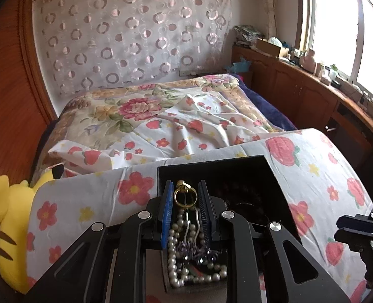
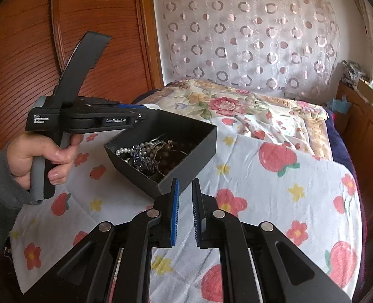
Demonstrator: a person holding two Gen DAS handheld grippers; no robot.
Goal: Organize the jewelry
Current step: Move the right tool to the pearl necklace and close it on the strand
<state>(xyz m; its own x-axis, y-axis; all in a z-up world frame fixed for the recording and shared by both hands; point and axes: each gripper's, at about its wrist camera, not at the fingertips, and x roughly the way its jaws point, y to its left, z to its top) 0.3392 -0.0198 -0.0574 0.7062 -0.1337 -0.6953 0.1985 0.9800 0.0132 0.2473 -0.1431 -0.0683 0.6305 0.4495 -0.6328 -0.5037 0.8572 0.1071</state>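
A black open jewelry box (image 1: 274,176) (image 2: 186,156) sits on a board covered with strawberry-print cloth (image 2: 274,202). It holds a pearl necklace (image 1: 172,257) (image 2: 128,149), a purple beaded piece (image 1: 194,251) (image 2: 141,157) and dark beads (image 2: 171,156). My left gripper (image 1: 185,189) hangs over the box's left side, shut on a gold ring (image 1: 185,197) between its pads. In the right wrist view a hand holds the left gripper's body (image 2: 85,121) over the box's far-left corner. My right gripper (image 2: 185,186) is nearly closed with a narrow gap, empty, just in front of the box's near corner.
A bed with a floral quilt (image 1: 141,111) lies beyond the board. A yellow plush toy (image 1: 7,222) sits at the left. A wooden wardrobe (image 2: 35,38) stands on the left and a cluttered wooden cabinet (image 1: 299,88) under the window on the right.
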